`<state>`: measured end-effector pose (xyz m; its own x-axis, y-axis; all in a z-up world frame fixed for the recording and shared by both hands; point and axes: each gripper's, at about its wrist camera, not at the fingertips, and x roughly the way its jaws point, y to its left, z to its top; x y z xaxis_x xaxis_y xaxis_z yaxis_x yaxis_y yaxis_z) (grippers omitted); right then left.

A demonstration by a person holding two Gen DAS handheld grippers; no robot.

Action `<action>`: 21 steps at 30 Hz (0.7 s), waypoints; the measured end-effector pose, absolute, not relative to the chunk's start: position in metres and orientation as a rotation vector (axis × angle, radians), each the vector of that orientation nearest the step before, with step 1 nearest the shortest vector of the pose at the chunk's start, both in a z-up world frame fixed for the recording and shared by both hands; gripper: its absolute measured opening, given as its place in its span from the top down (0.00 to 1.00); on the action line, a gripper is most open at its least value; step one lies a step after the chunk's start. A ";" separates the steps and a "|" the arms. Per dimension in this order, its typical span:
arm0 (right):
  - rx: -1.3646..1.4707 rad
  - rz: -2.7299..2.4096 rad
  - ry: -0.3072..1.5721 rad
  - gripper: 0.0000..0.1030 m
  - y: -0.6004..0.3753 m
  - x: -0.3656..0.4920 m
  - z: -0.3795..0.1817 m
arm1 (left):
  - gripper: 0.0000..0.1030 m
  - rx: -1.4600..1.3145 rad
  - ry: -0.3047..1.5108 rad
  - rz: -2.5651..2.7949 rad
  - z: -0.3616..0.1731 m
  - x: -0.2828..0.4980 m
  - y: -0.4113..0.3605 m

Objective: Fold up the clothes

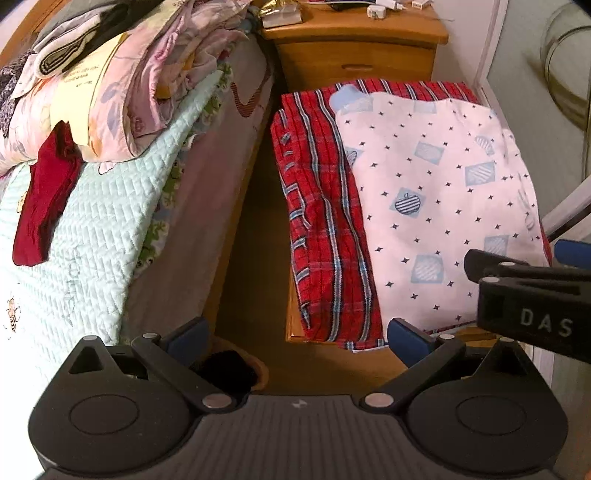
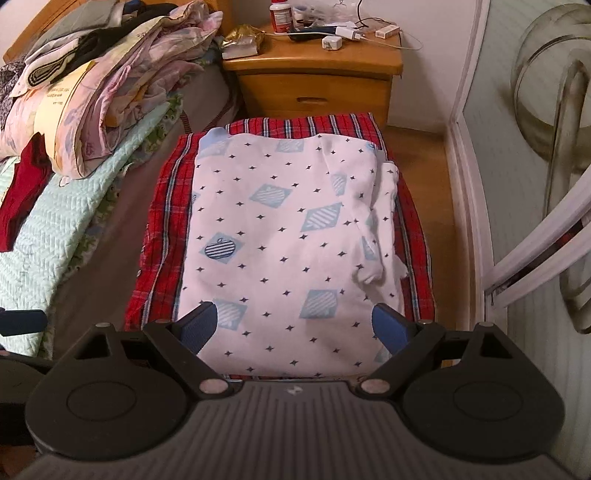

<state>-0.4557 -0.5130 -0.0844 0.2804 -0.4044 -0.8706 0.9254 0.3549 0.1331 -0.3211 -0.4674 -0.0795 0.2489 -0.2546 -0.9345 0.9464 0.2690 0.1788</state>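
A white garment, printed with small dark stars and pale blue squares, one of them bearing a striped apple, is laid flat on a red plaid cloth that covers a low wooden stand just in front of the wooden nightstand. The plaid cloth is seen around the garment on its left, far and right sides. To the left of the nightstand a bed is covered by a pale green quilted spread, on which a heap of unfolded clothes is piled; a dark red garment hangs over the spread's edge below the heap. A cream fabric in the heap carries printed lines too small to be read. The left gripper is held with its jaws wide apart and nothing between them, above the gap between bed and stand. The right gripper is likewise spread, over the near edge of the white garment, with no cloth clamped. The letters "DAS" are read on the right gripper's body only in the left wrist view. Only the right wrist view shows the nightstand top in full: a red-labelled bottle, white chargers with cables, and a crumpled gold wrapper. The nightstand drawer is shut.
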 end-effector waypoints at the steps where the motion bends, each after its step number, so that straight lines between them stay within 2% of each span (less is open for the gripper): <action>1: 0.735 -1.010 0.856 0.12 -0.513 -0.456 -0.084 | 0.01 0.920 0.952 -1.000 -0.080 -0.322 -0.469; 21: 0.751 -1.002 0.813 0.12 -0.512 -0.462 -0.076 | 0.01 0.892 0.920 -1.033 -0.068 -0.329 -0.466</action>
<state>-0.4624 -0.5121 -0.0763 0.3109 -0.4161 -0.8545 0.9218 0.3511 0.1644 -0.3285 -0.4662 -0.0683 0.2403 -0.2999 -0.9232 0.9516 0.2605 0.1631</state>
